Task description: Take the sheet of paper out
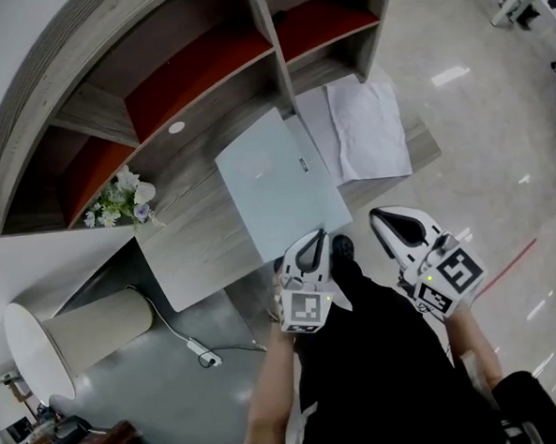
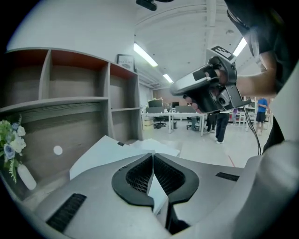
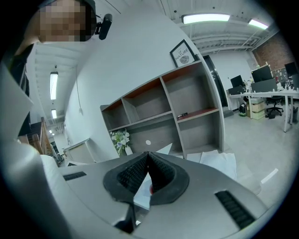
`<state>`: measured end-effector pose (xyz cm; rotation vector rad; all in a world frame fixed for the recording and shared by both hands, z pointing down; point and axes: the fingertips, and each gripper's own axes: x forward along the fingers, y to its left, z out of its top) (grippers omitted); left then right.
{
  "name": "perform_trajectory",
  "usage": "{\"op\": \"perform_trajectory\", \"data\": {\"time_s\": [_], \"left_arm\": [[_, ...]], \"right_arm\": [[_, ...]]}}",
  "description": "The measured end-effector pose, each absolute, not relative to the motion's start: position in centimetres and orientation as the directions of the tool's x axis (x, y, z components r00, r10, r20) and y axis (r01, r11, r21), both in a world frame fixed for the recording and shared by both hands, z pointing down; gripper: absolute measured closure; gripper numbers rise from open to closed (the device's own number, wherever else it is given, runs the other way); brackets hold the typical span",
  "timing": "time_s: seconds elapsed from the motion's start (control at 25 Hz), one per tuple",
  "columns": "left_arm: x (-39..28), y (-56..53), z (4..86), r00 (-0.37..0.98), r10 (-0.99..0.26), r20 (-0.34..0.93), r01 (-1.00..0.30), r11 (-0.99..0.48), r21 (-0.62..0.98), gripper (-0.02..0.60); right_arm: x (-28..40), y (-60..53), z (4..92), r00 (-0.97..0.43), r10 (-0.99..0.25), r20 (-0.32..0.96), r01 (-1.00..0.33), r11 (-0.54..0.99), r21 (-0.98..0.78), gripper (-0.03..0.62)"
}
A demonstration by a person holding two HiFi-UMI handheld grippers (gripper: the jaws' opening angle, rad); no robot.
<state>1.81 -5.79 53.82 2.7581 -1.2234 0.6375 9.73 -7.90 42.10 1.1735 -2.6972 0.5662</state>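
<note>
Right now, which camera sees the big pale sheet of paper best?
The head view: the whole pale sheet shows from above, its near edge pinched in the left gripper. The left gripper view shows only its far part past the shut jaws. The right gripper view shows just slivers around that gripper's jaws.

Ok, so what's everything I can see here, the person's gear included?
shelf unit: one, grey wood with red panels, behind the desk.
desk: one, grey wood, centre.
pale sheet: one, pale blue, tilted above the desk.
papers: a few, white, desk's right end.
flowers: one bunch, white, desk's left.
lamp: one, cream shade, lower left.
cable: one, white, floor.
left gripper: one, white and black, shut on the pale sheet.
right gripper: one, white and black, shut, empty.
</note>
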Motion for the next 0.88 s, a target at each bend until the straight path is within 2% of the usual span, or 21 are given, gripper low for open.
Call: {"op": "perform_trajectory", "data": {"time_s": [0.4, 0.88], "left_arm": [[-1.3, -5.2, 51.1, 0.516, -0.784, 0.345, -0.818, -0.57, -0.072, 0.563], [-7.5, -3.9, 47.7, 0.352, -0.899, 0.261, -0.933, -0.36, 0.019, 0.568]], "right_arm": [[7.8, -8.7, 40.1, -0.733, -0.637, 0.238, -0.68, 0.687, -0.257, 0.58], [4.6, -9.6, 38.4, -0.799, -0.564, 0.209, -0.6, 0.767, -0.227, 0.582]]}}
